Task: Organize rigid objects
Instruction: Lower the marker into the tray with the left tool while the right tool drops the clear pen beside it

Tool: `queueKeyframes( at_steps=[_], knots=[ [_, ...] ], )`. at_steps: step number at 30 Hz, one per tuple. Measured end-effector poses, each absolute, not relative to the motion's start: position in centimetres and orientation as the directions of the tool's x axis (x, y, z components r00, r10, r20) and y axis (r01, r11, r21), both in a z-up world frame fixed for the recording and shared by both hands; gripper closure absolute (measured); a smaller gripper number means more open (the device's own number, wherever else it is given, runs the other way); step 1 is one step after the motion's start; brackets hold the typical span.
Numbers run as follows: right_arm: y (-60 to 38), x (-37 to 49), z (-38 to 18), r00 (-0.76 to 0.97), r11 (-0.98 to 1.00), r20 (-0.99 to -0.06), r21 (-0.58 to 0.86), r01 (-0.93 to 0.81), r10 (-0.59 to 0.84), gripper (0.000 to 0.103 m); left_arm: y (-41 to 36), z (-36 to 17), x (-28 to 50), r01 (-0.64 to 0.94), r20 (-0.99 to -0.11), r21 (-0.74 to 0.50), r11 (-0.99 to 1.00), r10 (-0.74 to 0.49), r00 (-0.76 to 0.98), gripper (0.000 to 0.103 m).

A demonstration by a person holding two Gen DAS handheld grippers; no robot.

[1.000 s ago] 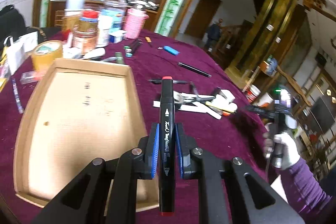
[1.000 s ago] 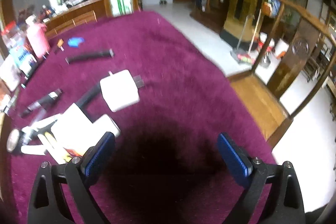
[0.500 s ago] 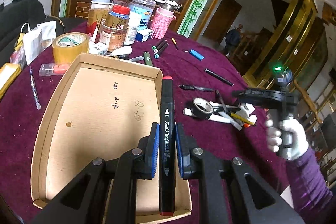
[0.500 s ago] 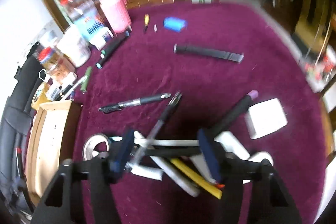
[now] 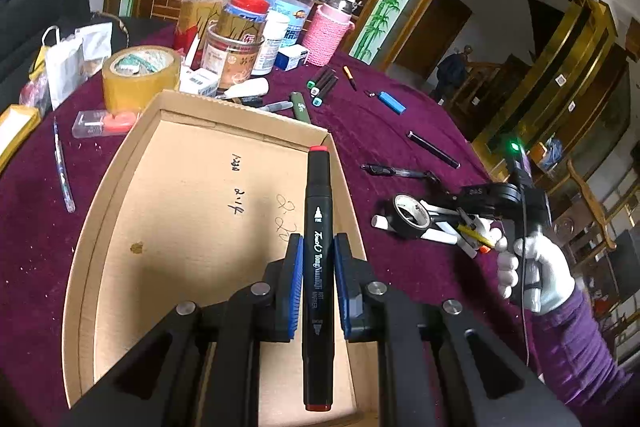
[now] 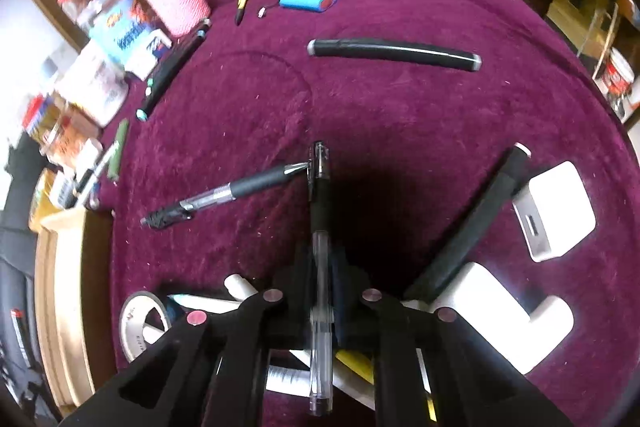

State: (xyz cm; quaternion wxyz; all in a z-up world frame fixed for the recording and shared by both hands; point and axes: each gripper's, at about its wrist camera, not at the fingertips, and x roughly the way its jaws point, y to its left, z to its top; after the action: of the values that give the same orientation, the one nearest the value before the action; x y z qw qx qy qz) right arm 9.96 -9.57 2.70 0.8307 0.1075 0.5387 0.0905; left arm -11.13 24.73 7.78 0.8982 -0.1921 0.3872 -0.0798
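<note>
My left gripper point(image 5: 317, 279) is shut on a black art marker point(image 5: 317, 227) with red end caps, held over the right side of the shallow cardboard tray point(image 5: 120, 195). My right gripper point(image 6: 321, 279) is shut on a clear gel pen point(image 6: 320, 227) with a black grip, over a pile of pens and white adapters. The right gripper also shows in the left wrist view point(image 5: 460, 215), low over the pile beside a tape roll point(image 5: 410, 215). A second gel pen point(image 6: 224, 195) lies on the cloth just ahead.
Purple cloth covers the round table point(image 6: 400, 115). Jars and a pink cup point(image 5: 328, 35), packing tape point(image 5: 140, 75), markers point(image 5: 322, 87), a blue lighter point(image 6: 306, 1), a black tube point(image 6: 394, 53) and white chargers point(image 6: 554, 211) lie about. The table edge falls off at right.
My right gripper swung down over the pile and closed on the clear gel pen. My left gripper carried the marker leftward over the tray.
</note>
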Motion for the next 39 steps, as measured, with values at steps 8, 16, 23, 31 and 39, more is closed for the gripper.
queueKeyframes(
  at_steps=[8, 16, 23, 31, 39],
  knots=[
    [-9.2, 7.0, 6.4, 0.427, 0.873, -0.775, 0.480, -0.084, 0.467, 0.094, 25.4, 8.1, -9.5, -0.013, -0.674, -0.450, 0.893, -0.330, 0.661, 0.089],
    [1.1, 3.2, 7.7, 0.245, 0.711, -0.667, 0.659, -0.245, 0.703, 0.093, 25.7, 6.7, -4.6, -0.048, -0.704, -0.449, 0.892, -0.319, 0.635, 0.089],
    [10.2, 3.2, 5.1, 0.235, 0.793, -0.764, 0.530, -0.301, 0.600, 0.093, 27.2, 3.2, -1.6, -0.128, -0.725, -0.504, 0.854, -0.338, 0.600, 0.086],
    [9.9, 4.4, 4.1, 0.286, 0.843, -0.797, 0.468, -0.267, 0.533, 0.077, 29.3, 1.7, -2.2, -0.184, -0.672, -0.618, 0.765, -0.391, 0.629, 0.049],
    [5.4, 2.7, 7.2, 0.425, 0.832, -0.716, 0.457, -0.314, 0.554, 0.056, 29.3, 1.7, -3.3, -0.207, -0.687, -0.603, 0.771, -0.369, 0.626, 0.046]
  ],
)
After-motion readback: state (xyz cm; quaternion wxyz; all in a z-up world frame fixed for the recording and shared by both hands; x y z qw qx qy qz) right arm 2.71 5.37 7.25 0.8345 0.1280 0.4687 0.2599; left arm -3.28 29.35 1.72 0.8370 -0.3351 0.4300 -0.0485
